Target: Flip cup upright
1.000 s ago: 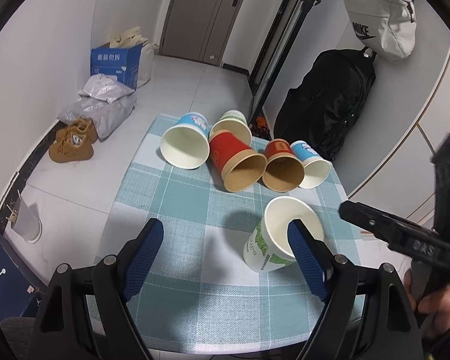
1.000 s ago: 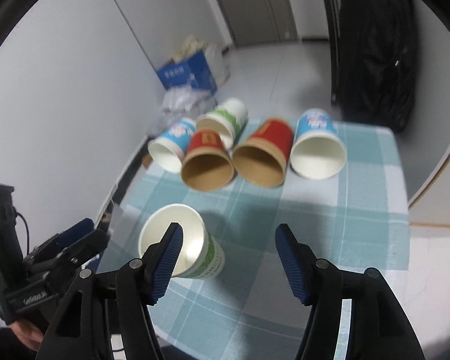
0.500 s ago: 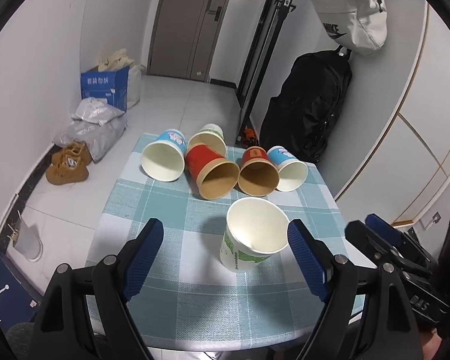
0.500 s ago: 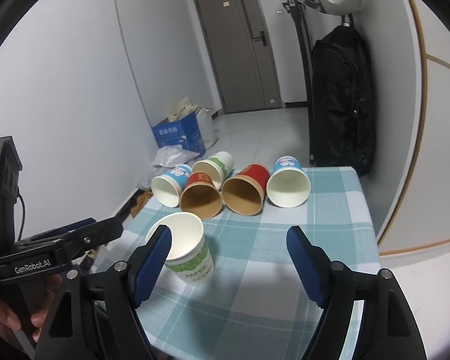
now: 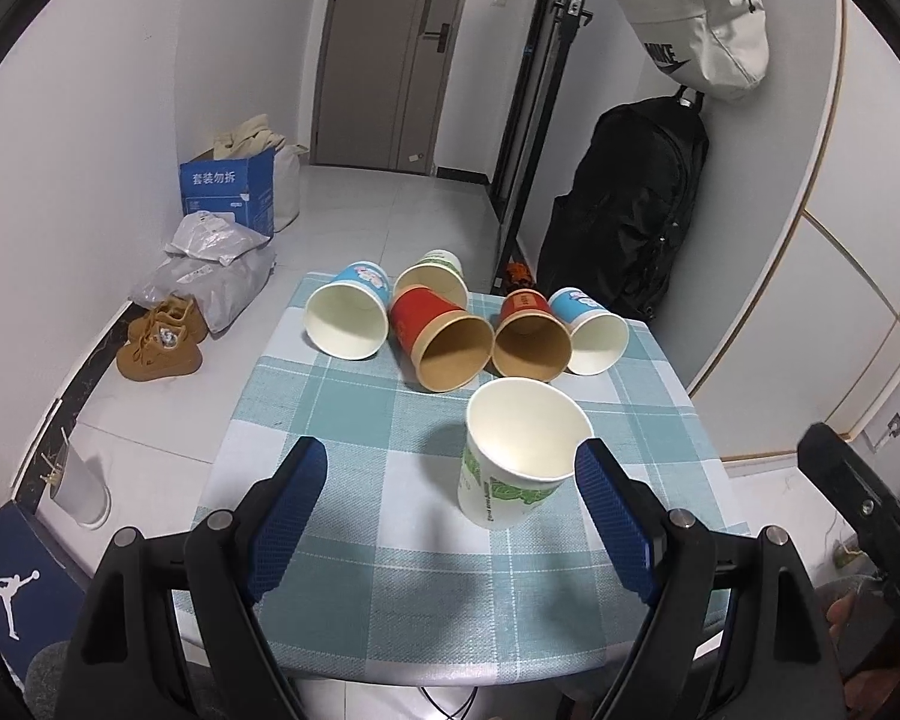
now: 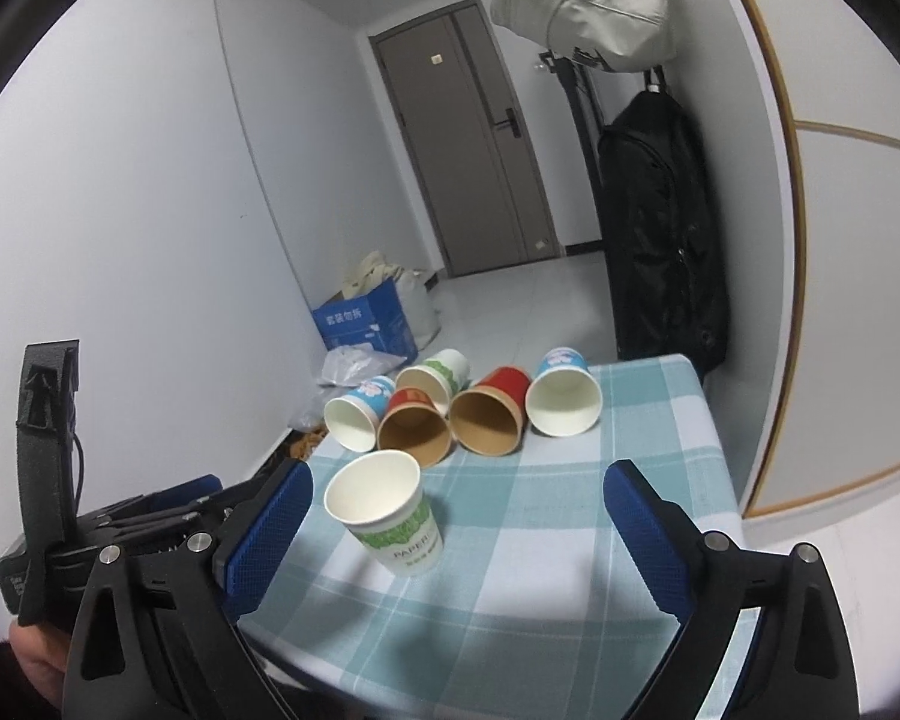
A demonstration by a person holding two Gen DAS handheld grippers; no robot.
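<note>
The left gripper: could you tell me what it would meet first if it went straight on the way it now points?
Probably the checked tablecloth. The left gripper is open, and the upright green-and-white cup stands just inside its right finger, off the centre line. The red cup lies further along, though depth is unclear.

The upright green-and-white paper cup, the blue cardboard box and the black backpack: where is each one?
Green-and-white paper cup (image 6: pixel 399 531): right wrist view, on its printed side wall.
Blue cardboard box (image 5: pixel 227 197): left wrist view, on its front face.
Black backpack (image 5: pixel 624 210): left wrist view, on its body.
</note>
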